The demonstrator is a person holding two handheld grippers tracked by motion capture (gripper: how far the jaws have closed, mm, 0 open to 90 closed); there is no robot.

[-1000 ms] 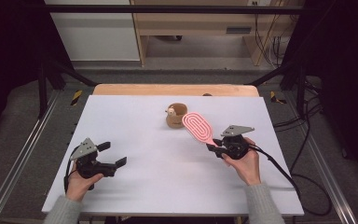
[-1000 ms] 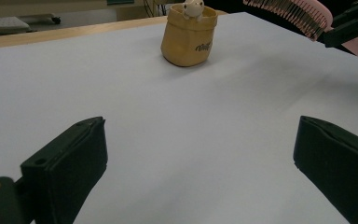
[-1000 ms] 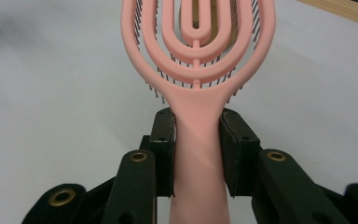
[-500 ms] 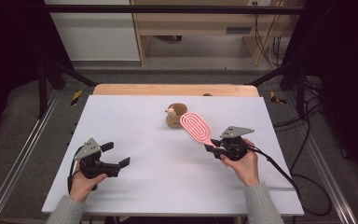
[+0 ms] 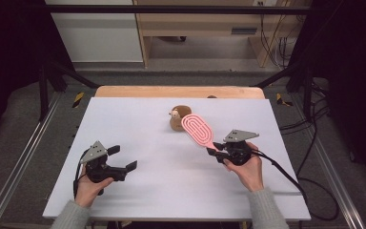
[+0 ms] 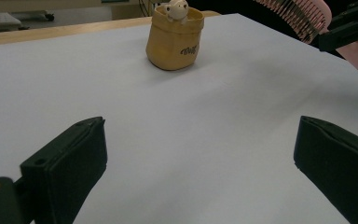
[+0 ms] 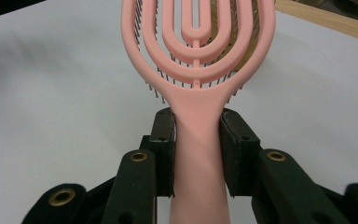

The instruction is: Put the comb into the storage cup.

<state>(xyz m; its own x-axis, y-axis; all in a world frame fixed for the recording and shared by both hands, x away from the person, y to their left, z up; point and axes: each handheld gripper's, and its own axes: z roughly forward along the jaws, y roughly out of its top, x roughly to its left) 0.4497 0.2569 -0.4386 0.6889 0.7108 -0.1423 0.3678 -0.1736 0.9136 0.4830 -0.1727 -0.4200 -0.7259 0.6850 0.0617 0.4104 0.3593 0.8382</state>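
One pink plastic hairbrush with a looped, open-slotted head (image 5: 198,130), that's the lot for brushes. One small tan fabric pouch with a cream toy animal peeking out of it (image 5: 178,118). Two black two-jaw grippers on the white table (image 5: 171,191): left (image 5: 122,158), right (image 5: 214,149).

The white table top (image 5: 162,191) lies bare between the left gripper (image 5: 124,160) and the right gripper (image 5: 215,149) — a wide open lane. One obstacle stands toward the far middle: a small tan fabric pouch with a pale toy animal in it (image 5: 177,118). The pink vented plastic hairbrush (image 5: 198,130), clamped in the right gripper, slants up just beside that pouch — narrowing the passage on that side.
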